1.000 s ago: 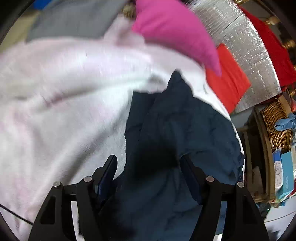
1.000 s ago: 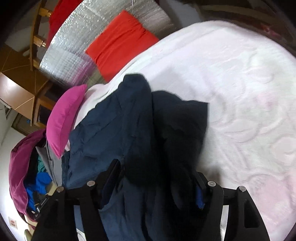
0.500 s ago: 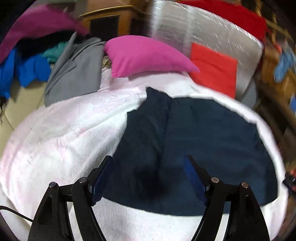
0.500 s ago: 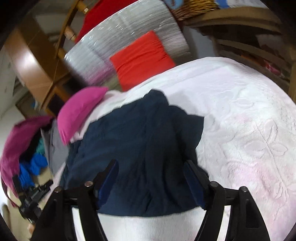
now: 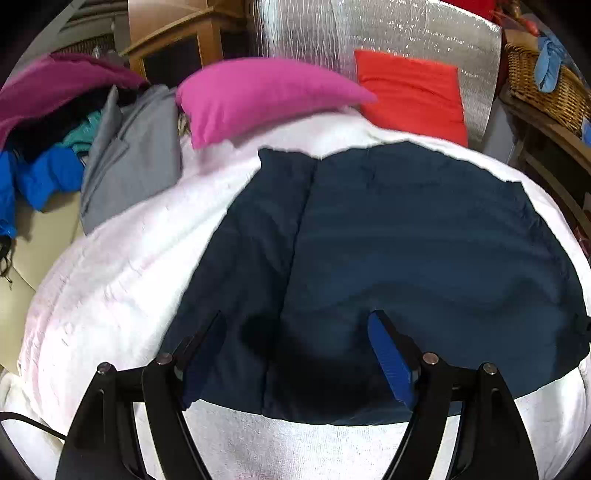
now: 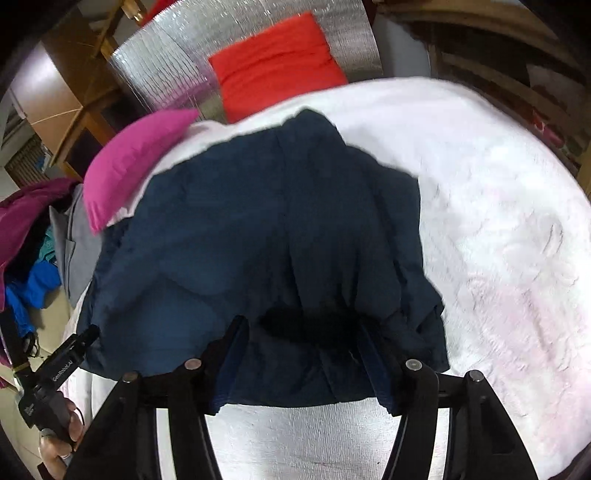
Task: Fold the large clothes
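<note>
Both grippers have let go and lifted off the jacket (image 5: pixel 388 240), now folded flat below the pillow (image 5: pixel 258 96); left gripper (image 5: pixel 295 354) wide, right gripper (image 6: pixel 301 354) closing, seemingly on nothing.

garment (image 5: pixel 406 251): dark navy blue, plain
blanket (image 5: pixel 122 280): white with faint pink patches, raised leaf pattern in the right wrist view
pillow (image 5: pixel 258 96): bright magenta pink, plain
cushion (image 5: pixel 410 92): orange-red, plain
backing sheet (image 5: pixel 314 33): shiny silver, bubbled texture
clothes pile (image 5: pixel 48 122): maroon, royal blue, teal, grey
basket (image 5: pixel 546 85): tan wicker
left gripper (image 5: pixel 297 354): black frame, blue pads
right gripper (image 6: pixel 301 360): black frame, blue pads
</note>
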`<state>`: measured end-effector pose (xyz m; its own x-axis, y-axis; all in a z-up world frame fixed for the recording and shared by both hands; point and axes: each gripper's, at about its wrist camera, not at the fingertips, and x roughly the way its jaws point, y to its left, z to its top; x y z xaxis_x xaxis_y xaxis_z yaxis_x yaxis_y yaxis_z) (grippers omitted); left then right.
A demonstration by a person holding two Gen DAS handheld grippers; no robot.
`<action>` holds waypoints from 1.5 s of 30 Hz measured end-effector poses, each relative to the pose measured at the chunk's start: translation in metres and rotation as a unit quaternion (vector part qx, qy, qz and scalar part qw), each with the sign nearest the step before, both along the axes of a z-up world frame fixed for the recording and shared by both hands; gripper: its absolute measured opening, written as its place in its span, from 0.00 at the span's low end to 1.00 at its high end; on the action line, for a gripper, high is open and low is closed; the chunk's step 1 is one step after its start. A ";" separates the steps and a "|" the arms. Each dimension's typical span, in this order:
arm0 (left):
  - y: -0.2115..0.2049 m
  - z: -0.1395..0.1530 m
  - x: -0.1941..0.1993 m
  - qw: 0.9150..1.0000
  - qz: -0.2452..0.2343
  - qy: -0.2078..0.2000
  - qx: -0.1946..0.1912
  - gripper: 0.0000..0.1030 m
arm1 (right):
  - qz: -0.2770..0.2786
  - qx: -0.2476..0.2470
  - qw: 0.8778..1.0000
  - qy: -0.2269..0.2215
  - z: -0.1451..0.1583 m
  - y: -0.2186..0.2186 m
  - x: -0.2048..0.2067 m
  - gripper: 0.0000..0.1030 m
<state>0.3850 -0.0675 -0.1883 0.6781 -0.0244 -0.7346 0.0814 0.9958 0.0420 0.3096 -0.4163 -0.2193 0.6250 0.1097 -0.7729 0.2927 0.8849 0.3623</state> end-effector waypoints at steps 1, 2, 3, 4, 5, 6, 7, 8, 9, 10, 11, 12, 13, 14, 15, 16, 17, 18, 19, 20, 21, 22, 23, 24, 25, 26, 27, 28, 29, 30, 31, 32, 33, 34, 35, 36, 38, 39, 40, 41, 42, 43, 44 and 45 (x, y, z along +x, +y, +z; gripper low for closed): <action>-0.001 0.003 -0.003 1.000 0.000 -0.008 0.000 0.77 | -0.001 -0.006 1.000 -0.008 0.004 0.001 -0.002 0.62; -0.001 0.006 -0.005 1.000 0.000 -0.015 -0.001 0.77 | -0.002 -0.012 1.000 -0.017 0.010 0.003 -0.005 0.62; 0.000 0.011 -0.010 1.000 0.001 -0.026 -0.001 0.77 | -0.002 -0.016 1.000 -0.024 0.014 0.003 -0.006 0.63; 0.000 0.015 -0.014 0.999 0.003 -0.033 0.001 0.77 | -0.001 -0.022 0.999 -0.035 0.020 0.006 -0.009 0.64; 0.000 0.018 -0.017 0.999 0.005 -0.040 0.004 0.77 | -0.001 -0.026 0.999 -0.039 0.023 0.009 -0.011 0.65; 0.000 0.022 -0.021 0.999 0.007 -0.050 0.007 0.77 | -0.001 -0.031 0.999 -0.045 0.026 0.012 -0.013 0.66; 0.000 0.023 -0.024 0.998 0.008 -0.057 0.008 0.77 | 0.001 -0.036 0.998 -0.049 0.029 0.015 -0.016 0.68; 0.000 0.024 -0.026 0.998 0.008 -0.061 0.010 0.78 | 0.002 -0.038 0.998 -0.051 0.029 0.017 -0.017 0.69; 0.000 0.024 -0.029 0.998 0.007 -0.063 0.012 0.78 | 0.004 -0.040 0.998 -0.052 0.030 0.019 -0.019 0.70; 0.000 0.024 -0.031 0.998 0.007 -0.061 0.012 0.79 | 0.005 -0.041 0.998 -0.051 0.028 0.022 -0.017 0.71; 0.000 0.023 -0.032 0.998 0.006 -0.059 0.013 0.79 | 0.005 -0.040 0.998 -0.049 0.026 0.023 -0.018 0.71; 0.000 0.022 -0.031 0.998 0.006 -0.055 0.013 0.79 | 0.005 -0.038 0.998 -0.048 0.026 0.025 -0.020 0.71; 0.000 0.020 -0.031 0.999 0.004 -0.051 0.014 0.79 | 0.005 -0.035 0.998 -0.048 0.025 0.026 -0.021 0.71; -0.002 0.019 -0.030 0.999 0.003 -0.048 0.015 0.79 | 0.007 -0.032 0.998 -0.049 0.025 0.028 -0.020 0.71; -0.003 0.018 -0.030 0.999 0.001 -0.046 0.018 0.79 | 0.011 -0.031 0.998 -0.050 0.024 0.029 -0.019 0.71; -0.005 0.016 -0.029 0.999 -0.002 -0.042 0.021 0.79 | 0.015 -0.030 0.998 -0.052 0.023 0.032 -0.018 0.71; -0.006 0.013 -0.027 0.999 -0.005 -0.037 0.024 0.79 | 0.023 -0.028 0.998 -0.053 0.022 0.036 -0.016 0.71; -0.006 0.010 -0.024 0.999 -0.007 -0.029 0.023 0.79 | 0.033 -0.025 0.998 -0.053 0.021 0.040 -0.013 0.71; -0.007 0.006 -0.020 1.000 -0.009 -0.015 0.022 0.79 | 0.041 -0.022 0.998 -0.050 0.019 0.043 -0.010 0.71; -0.006 -0.001 -0.015 1.000 -0.009 0.005 0.018 0.79 | 0.049 -0.018 0.998 -0.046 0.016 0.046 -0.007 0.71; -0.005 -0.006 -0.011 1.000 -0.008 0.023 0.015 0.79 | 0.056 -0.012 0.998 -0.039 0.012 0.050 -0.002 0.70; -0.004 -0.016 -0.003 0.999 -0.007 0.049 0.009 0.79 | 0.061 -0.005 0.998 -0.030 0.007 0.051 0.003 0.70; -0.003 -0.022 0.001 0.998 -0.008 0.062 0.004 0.81 | 0.064 -0.001 0.998 -0.021 0.002 0.053 0.007 0.69; -0.001 -0.027 0.005 0.997 -0.005 0.072 -0.001 0.83 | 0.064 -0.002 0.998 -0.006 -0.005 0.055 0.013 0.69; 0.000 -0.028 0.006 0.997 -0.001 0.073 -0.001 0.88 | 0.064 -0.008 0.998 0.005 -0.010 0.057 0.018 0.69; 0.000 -0.028 0.007 0.997 0.000 0.073 0.000 0.89 | 0.067 -0.018 0.997 0.015 -0.014 0.060 0.022 0.69; 0.000 -0.028 0.007 0.997 -0.001 0.073 0.001 0.89 | 0.069 -0.029 0.997 0.019 -0.016 0.063 0.025 0.69; -0.001 -0.026 0.006 0.997 -0.001 0.071 0.003 0.89 | 0.070 -0.039 0.997 0.019 -0.016 0.066 0.026 0.69; -0.001 -0.023 0.004 0.998 -0.001 0.066 0.003 0.89 | 0.070 -0.043 0.996 0.017 -0.015 0.068 0.026 0.69; -0.001 -0.020 0.002 0.998 -0.003 0.057 0.002 0.89 | 0.069 -0.042 0.997 0.015 -0.014 0.068 0.025 0.69; -0.002 -0.015 -0.002 0.999 -0.006 0.043 0.002 0.89 | 0.067 -0.040 0.997 0.011 -0.013 0.068 0.024 0.69; -0.003 -0.009 -0.007 1.000 -0.007 0.028 0.005 0.89 | 0.064 -0.039 0.997 0.006 -0.011 0.067 0.022 0.69; -0.003 -0.004 -0.012 1.000 -0.009 0.014 0.008 0.89 | 0.063 -0.040 0.997 0.001 -0.009 0.066 0.021 0.68; -0.004 0.004 -0.020 1.000 -0.009 -0.006 0.011 0.89 | 0.061 -0.041 0.997 -0.006 -0.005 0.067 0.018 0.69; -0.004 0.009 -0.027 1.000 -0.009 -0.023 0.013 0.89 | 0.058 -0.044 0.997 -0.015 -0.001 0.067 0.015 0.69; -0.004 0.017 -0.036 0.999 -0.007 -0.045 0.016 0.89 | 0.054 -0.049 0.997 -0.024 0.004 0.068 0.011 0.69; -0.004 0.025 -0.048 0.998 0.000 -0.063 0.019 0.89 | 0.045 -0.058 0.996 -0.041 0.014 0.069 0.001 0.69; -0.004 0.028 -0.056 0.998 0.003 -0.068 0.019 0.89 | 0.037 -0.060 0.996 -0.053 0.020 0.069 -0.006 0.69; -0.003 0.033 -0.063 0.997 0.008 -0.073 0.018 0.89 | 0.028 -0.063 0.996 -0.062 0.025 0.068 -0.013 0.69; -0.002 0.036 -0.069 0.997 0.014 -0.077 0.020 0.89 | 0.021 -0.066 0.995 -0.067 0.029 0.067 -0.020 0.69; -0.002 0.039 -0.080 0.996 0.023 -0.082 0.026 0.89 | 0.011 -0.072 0.994 -0.076 0.033 0.068 -0.032 0.70; -0.002 0.041 -0.087 0.995 0.027 -0.086 0.030 0.89 | 0.002 -0.080 0.993 -0.082 0.038 0.068 -0.042 0.71; -0.001 0.043 -0.097 0.995 0.032 -0.091 0.035 0.89 | -0.003 -0.087 0.993 -0.086 0.041 0.068 -0.049 0.73; -0.001 0.048 -0.107 0.994 0.033 -0.097 0.040 0.89 | -0.011 -0.097 0.991 -0.089 0.045 0.069 -0.060 0.75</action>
